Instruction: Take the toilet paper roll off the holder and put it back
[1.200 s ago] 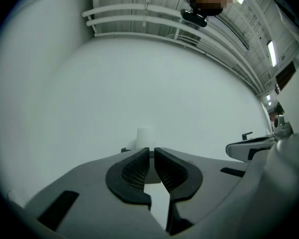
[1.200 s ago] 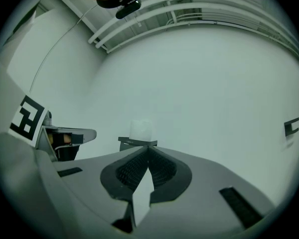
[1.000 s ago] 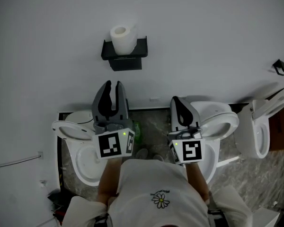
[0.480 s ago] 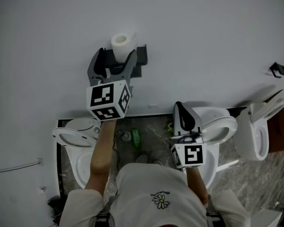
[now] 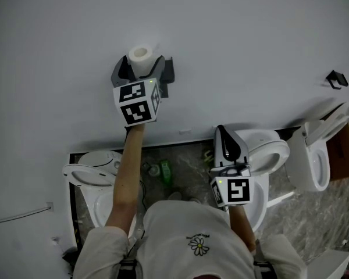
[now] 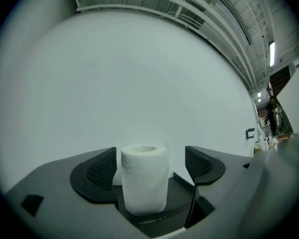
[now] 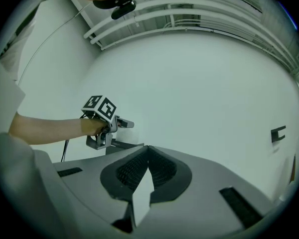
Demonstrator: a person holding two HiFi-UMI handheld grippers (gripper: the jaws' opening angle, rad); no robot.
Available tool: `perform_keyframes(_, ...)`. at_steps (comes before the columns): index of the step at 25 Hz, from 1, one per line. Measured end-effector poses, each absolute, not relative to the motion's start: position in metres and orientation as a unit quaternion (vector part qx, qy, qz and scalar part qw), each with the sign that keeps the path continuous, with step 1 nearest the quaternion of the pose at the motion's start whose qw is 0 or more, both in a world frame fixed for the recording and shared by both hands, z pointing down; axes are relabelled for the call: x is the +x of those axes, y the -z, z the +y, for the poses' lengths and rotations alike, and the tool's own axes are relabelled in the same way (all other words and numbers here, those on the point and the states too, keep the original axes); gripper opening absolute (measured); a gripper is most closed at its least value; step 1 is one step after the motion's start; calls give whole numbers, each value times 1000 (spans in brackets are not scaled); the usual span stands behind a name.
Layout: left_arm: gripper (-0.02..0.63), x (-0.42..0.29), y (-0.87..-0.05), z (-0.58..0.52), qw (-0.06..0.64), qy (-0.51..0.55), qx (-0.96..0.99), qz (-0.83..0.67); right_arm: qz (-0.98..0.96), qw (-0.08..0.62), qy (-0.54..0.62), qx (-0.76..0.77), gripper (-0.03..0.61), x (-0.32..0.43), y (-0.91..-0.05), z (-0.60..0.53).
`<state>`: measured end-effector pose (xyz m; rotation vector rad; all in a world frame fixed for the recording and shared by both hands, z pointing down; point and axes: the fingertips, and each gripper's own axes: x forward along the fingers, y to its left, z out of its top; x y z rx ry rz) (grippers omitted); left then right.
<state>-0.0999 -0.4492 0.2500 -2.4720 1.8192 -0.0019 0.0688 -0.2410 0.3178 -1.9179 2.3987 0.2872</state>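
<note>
A white toilet paper roll [image 5: 141, 55] stands upright on a black wall holder [image 5: 168, 68]. My left gripper [image 5: 141, 64] is raised to it with one jaw on each side of the roll. In the left gripper view the roll [image 6: 143, 177] sits on the holder [image 6: 157, 217] between the ribbed pads [image 6: 200, 166]. The jaws are opening and the pads do not press on it; a gap shows on the right side. My right gripper [image 5: 226, 138] hangs low over a toilet, its jaws shut [image 7: 148, 156] with nothing in them.
A plain white wall fills the upper view. Below stand a toilet at the left [image 5: 84, 173], one under my right gripper [image 5: 270, 150] and a third at the right [image 5: 314, 167]. Bottles [image 5: 166, 170] lie on the floor. A black hook [image 5: 336, 78] is on the wall.
My left gripper rose from above the left toilet up to the holder, and its jaws spread wide around the roll. The right gripper stayed nearly still.
</note>
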Motion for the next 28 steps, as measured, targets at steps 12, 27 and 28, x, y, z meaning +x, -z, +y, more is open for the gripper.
perform_keyframes(12, 413, -101, -272, -468, 12, 23, -802, 597, 768, 16, -88, -634, 9, 77, -325, -243)
perform_keyframes(27, 356, -108, -286, -476, 31, 96, -781, 616, 767, 17, -90, -635, 9, 78, -325, -240)
perform_keyframes(28, 349, -109, -287, -476, 31, 98, -779, 619, 768, 17, -89, -634, 11, 78, -325, -239)
